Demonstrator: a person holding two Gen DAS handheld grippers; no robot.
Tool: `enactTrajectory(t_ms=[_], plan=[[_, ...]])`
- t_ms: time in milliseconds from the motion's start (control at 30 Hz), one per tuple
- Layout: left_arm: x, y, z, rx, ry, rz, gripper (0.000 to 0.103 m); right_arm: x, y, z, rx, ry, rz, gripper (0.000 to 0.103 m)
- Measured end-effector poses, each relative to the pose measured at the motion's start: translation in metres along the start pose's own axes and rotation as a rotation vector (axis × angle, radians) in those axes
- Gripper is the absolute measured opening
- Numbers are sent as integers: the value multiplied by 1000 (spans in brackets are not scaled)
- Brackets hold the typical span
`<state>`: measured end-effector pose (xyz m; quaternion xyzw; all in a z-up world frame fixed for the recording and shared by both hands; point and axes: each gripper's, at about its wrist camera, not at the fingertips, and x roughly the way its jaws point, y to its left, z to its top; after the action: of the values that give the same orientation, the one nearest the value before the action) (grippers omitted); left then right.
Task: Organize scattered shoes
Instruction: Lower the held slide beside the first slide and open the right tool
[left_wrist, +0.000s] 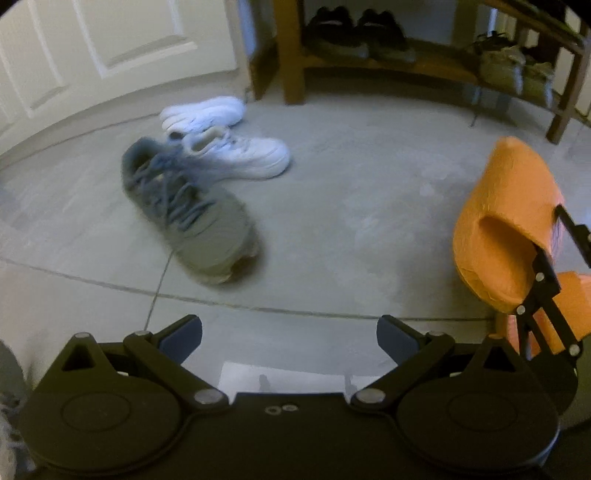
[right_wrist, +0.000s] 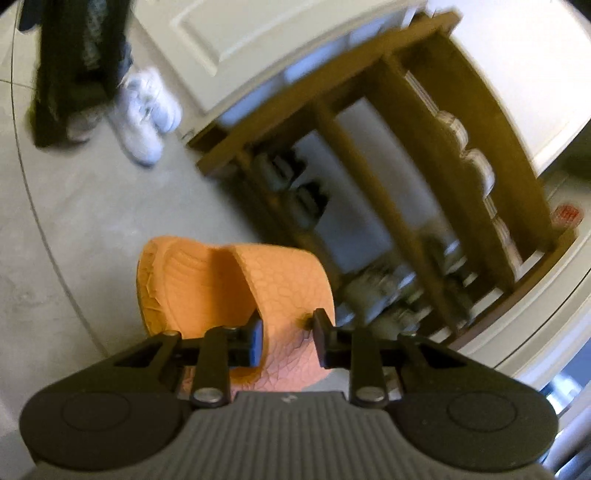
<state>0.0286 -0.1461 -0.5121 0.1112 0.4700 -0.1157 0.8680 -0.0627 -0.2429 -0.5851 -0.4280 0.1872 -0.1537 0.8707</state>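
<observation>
My right gripper (right_wrist: 288, 339) is shut on the strap of an orange slide (right_wrist: 207, 280) and holds it off the floor. In the left wrist view the same slide (left_wrist: 506, 221) hangs at the right edge, with the right gripper's fingers (left_wrist: 546, 280) clamped on it. My left gripper (left_wrist: 290, 332) is open with nothing between its fingers, above bare floor. A grey lace-up sneaker (left_wrist: 188, 210) lies on the floor ahead of it to the left. Two white sneakers (left_wrist: 240, 155) lie just behind the grey one, near the door.
A wooden shoe rack (left_wrist: 291, 55) stands at the back, holding dark shoes (left_wrist: 354, 33) and olive shoes (left_wrist: 509, 66). The rack (right_wrist: 369, 173) looks tilted and blurred in the right wrist view. A white panelled door (left_wrist: 110, 44) is at back left. The floor is grey tile.
</observation>
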Motion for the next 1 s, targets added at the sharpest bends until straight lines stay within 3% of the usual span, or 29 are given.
enactTrajectory(t_ms=[167, 333, 467, 633, 767, 1000], plan=[[-18, -37, 9, 91, -75, -85, 102, -28, -55, -9, 104, 83, -104, 30], [-17, -83, 0, 194, -38, -189, 102, -65, -95, -41, 159, 258, -170, 30], [-18, -115, -17, 293, -33, -229, 102, -86, -93, -73, 135, 374, -134, 30], [-12, -126, -27, 307, -12, -243, 102, -101, -74, -116, 62, 482, -30, 30], [-11, -124, -25, 295, -25, -210, 102, -86, -57, -129, -14, 437, 68, 30], [-11, -105, -17, 204, -22, -161, 102, -45, -47, -137, -168, 218, 159, 30]])
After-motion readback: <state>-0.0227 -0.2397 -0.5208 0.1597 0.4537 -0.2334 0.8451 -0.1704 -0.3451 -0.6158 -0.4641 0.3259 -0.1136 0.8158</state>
